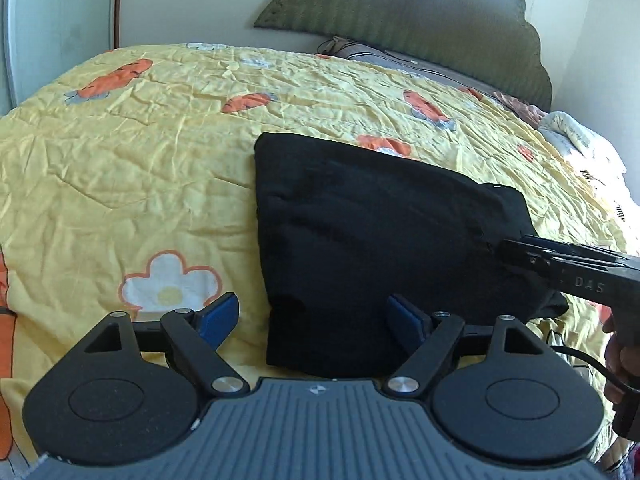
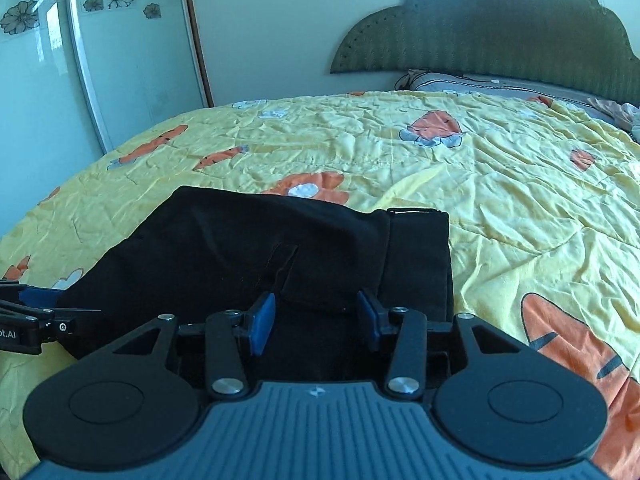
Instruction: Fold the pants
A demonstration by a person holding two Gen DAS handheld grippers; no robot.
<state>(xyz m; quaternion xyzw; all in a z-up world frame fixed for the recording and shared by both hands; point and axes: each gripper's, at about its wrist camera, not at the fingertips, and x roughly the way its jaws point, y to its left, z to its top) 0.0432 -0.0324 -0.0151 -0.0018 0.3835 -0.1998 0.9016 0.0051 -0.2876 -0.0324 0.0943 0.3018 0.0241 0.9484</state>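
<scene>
The black pants (image 1: 368, 240) lie folded into a compact block on the yellow bedspread (image 1: 120, 168). They also show in the right wrist view (image 2: 256, 260), with the waistband (image 2: 418, 256) at the right end. My left gripper (image 1: 310, 316) is open and empty at the near left edge of the pants, its blue pads (image 1: 218, 318) wide apart. My right gripper (image 2: 316, 316) is open over the near edge of the pants, holding nothing. In the left wrist view the right gripper (image 1: 520, 250) comes in from the right over the pants. The left gripper (image 2: 36, 300) shows at the left edge of the right wrist view.
A green padded headboard (image 2: 500, 32) stands at the far end of the bed, with pillows (image 2: 480, 82) and bedding below it. A wardrobe with glass sliding doors (image 2: 60, 60) stands at the left. Crumpled white bedding (image 1: 580, 140) lies at the right.
</scene>
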